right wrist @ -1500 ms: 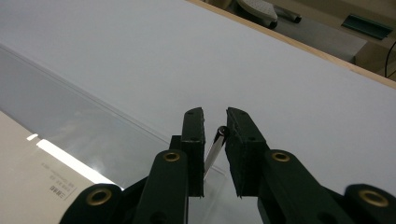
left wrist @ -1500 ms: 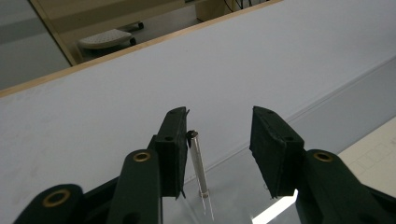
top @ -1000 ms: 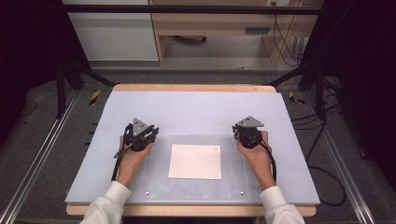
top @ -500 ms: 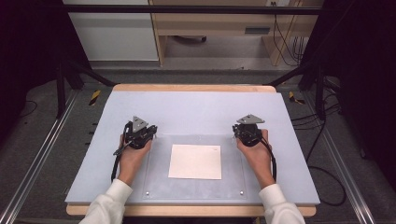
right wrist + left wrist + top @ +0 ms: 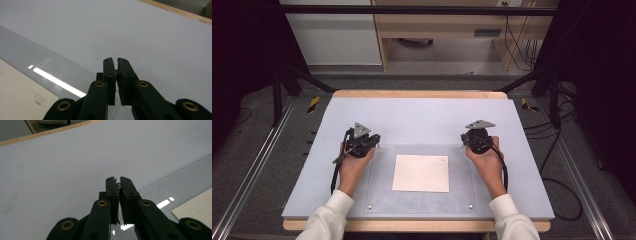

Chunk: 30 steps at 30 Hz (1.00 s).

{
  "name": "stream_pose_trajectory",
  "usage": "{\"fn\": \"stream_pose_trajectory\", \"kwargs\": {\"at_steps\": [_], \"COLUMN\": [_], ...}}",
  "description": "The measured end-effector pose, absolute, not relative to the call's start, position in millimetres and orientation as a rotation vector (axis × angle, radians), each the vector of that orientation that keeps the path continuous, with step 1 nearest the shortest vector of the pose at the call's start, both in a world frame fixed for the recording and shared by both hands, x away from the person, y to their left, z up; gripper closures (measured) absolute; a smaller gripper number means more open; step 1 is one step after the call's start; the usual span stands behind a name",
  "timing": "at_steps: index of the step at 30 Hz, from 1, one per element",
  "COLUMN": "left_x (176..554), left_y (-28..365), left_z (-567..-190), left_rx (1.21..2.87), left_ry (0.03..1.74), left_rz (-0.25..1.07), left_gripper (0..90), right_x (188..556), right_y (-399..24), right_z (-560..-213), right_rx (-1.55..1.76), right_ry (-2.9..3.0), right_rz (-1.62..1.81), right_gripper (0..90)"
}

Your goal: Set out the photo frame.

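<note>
A white sheet of paper (image 5: 421, 173) lies flat under a clear plastic plate (image 5: 462, 197) at the near middle of the tabletop (image 5: 422, 117). The left gripper (image 5: 373, 141) rests at the plate's far left corner and the right gripper (image 5: 465, 140) at its far right corner. Each one's fingers are closed, with nothing between them, the left having just been closing.

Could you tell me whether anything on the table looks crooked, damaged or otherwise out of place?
Nothing stands out. The sheet of paper lies flat and square under the clear plate, undamaged. Both tongs, left and right, rest shut at the plate's far corners.
</note>
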State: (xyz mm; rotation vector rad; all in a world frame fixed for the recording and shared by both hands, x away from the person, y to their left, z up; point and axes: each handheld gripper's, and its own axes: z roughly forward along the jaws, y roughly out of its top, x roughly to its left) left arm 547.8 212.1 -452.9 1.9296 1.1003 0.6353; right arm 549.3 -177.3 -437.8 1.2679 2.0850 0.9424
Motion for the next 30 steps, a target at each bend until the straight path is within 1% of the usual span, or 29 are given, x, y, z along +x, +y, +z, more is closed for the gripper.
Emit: {"fn": "stream_pose_trajectory", "kwargs": {"at_steps": [14,30], "left_x": [556,571], "left_y": [212,212], "left_z": [-448,-440], "left_rx": [1.971,2.036], "left_ry": [1.127,1.162], "left_rz": [0.593,0.514], "left_gripper": [85.0,85.2], "right_x": [555,573], "right_y": [-175,-173], "right_z": [-432,-424], "right_rx": [1.309,1.382], "right_ry": [2.127,2.205], "right_rz": [0.897,0.829], "right_gripper": [86.0,86.0]}}
